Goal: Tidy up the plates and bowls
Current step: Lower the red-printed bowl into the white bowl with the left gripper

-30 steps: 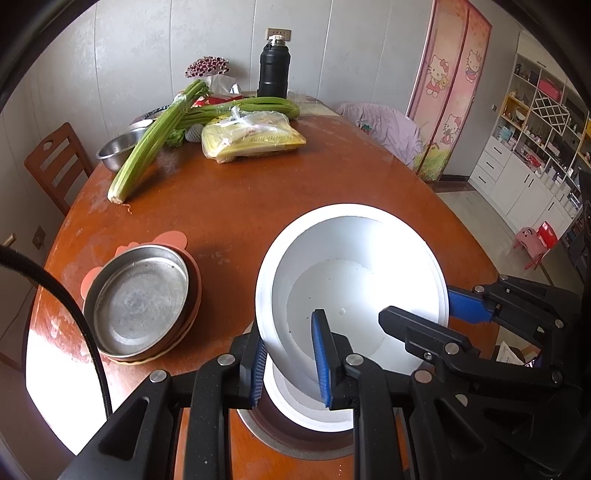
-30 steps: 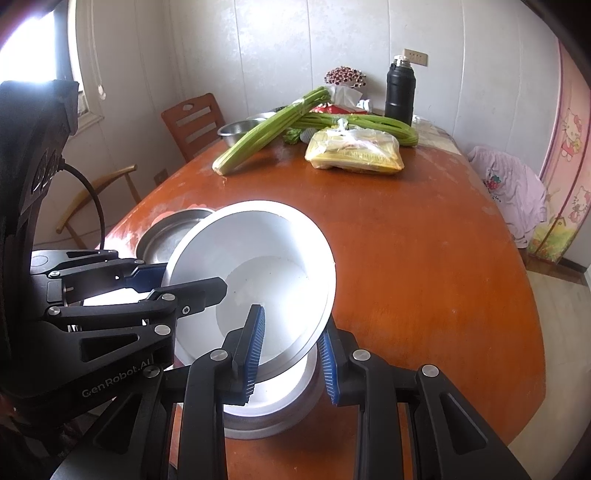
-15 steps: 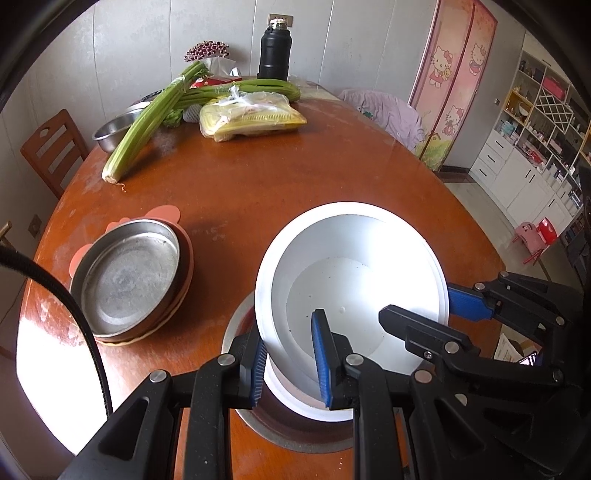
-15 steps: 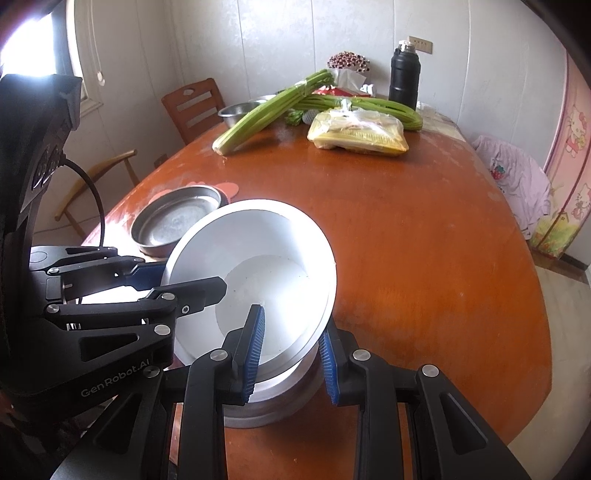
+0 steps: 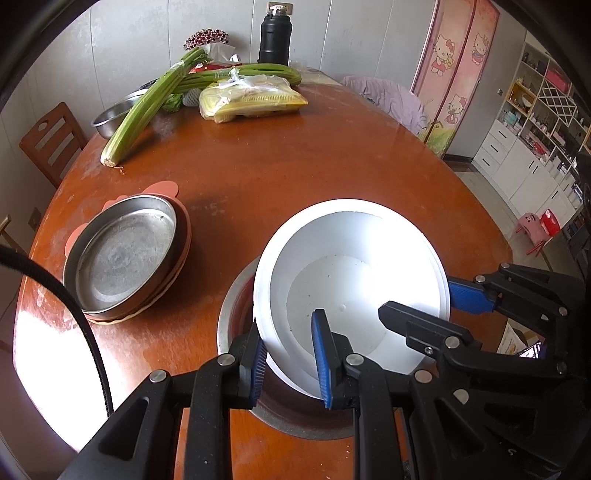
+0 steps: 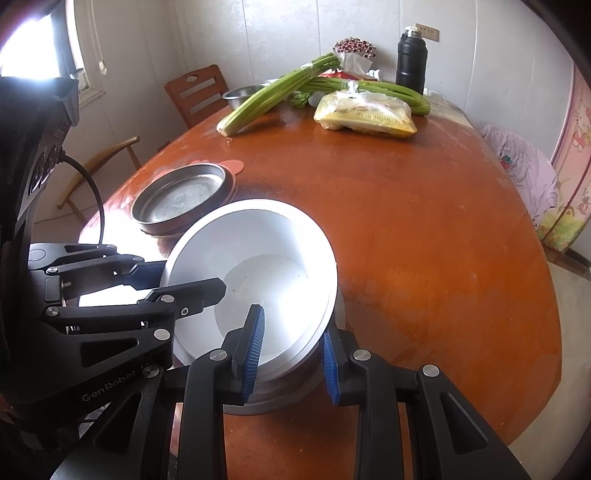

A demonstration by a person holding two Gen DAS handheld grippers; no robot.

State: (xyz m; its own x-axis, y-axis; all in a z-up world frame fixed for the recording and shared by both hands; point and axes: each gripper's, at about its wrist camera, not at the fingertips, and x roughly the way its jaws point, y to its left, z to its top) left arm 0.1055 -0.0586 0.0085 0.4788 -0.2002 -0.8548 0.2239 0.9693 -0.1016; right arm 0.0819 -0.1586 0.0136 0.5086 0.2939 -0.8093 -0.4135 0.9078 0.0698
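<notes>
Pale panelled walls [image 5: 122, 40]; socket [image 5: 279, 6] at 12 o'clock. Wooden chair [image 5: 51, 140] at 10 o'clock. Pink cartoon-cat curtain [image 5: 456, 74] at 1 o'clock; white shelving [image 5: 532, 147] at 3 o'clock. Bright window [image 6: 40, 48] at 10 o'clock, right view.

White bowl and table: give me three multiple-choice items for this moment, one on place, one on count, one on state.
1. Where is the white bowl?
A. over a metal bowl
B. on the chair
C. beside the flask

2. How many grippers clamp its rim?
A. none
B. one
C. two

3. How does the white bowl sit?
A. upside down
B. tilted, opening up
C. flat on the table

Answers: 1 A, metal rim shows beneath it. 2 C, left gripper and right gripper each pinch the rim. 3 B, its inside faces both cameras at a slant.
</notes>
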